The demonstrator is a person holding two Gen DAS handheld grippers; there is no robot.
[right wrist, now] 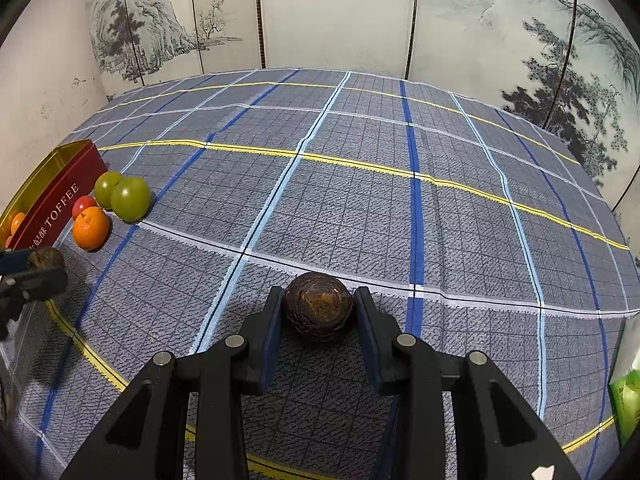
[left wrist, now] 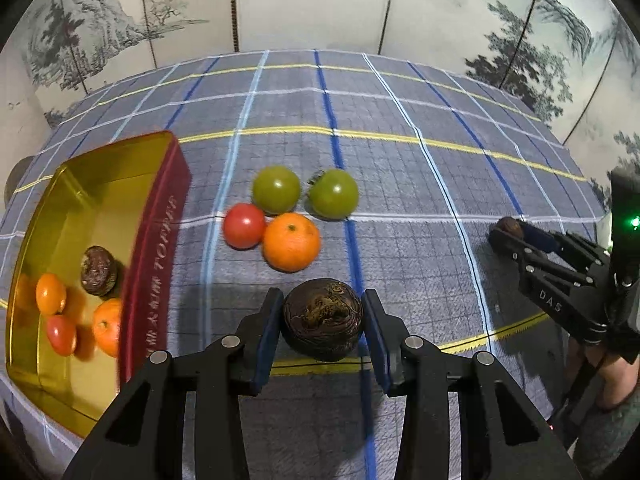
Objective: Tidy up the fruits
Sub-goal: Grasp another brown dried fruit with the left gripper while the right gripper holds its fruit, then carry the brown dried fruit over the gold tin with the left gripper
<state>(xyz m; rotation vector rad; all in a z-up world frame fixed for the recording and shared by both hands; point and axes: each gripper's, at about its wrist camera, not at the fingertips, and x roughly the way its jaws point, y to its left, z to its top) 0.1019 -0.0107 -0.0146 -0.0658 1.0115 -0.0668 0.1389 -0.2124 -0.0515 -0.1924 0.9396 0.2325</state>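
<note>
1. My left gripper [left wrist: 323, 334] has its fingers [left wrist: 267, 336] clamped narrow on a dark brown, wrinkled round fruit [left wrist: 323, 324], held above the blue plaid tablecloth [left wrist: 400, 168]. My right gripper [right wrist: 318, 330] pinches a second dark wrinkled round fruit [right wrist: 319, 306] the same way, low over the cloth and well apart from the rest.
2. Done, I judge: the gold-lined red toffee tin [left wrist: 158, 256] already holds a brown fruit, two orange ones and a red one.
3. Left: my two held fruits, plus the two green tomatoes [left wrist: 276, 189], the red tomato [left wrist: 244, 226] and the orange mandarin [left wrist: 291, 241] clustered just beside the tin.
4. Hard to make out: the tin's near corner is cut off behind my left gripper, so more fruit may lie there. I cannot tell whether the right fruit touches the cloth.
</note>
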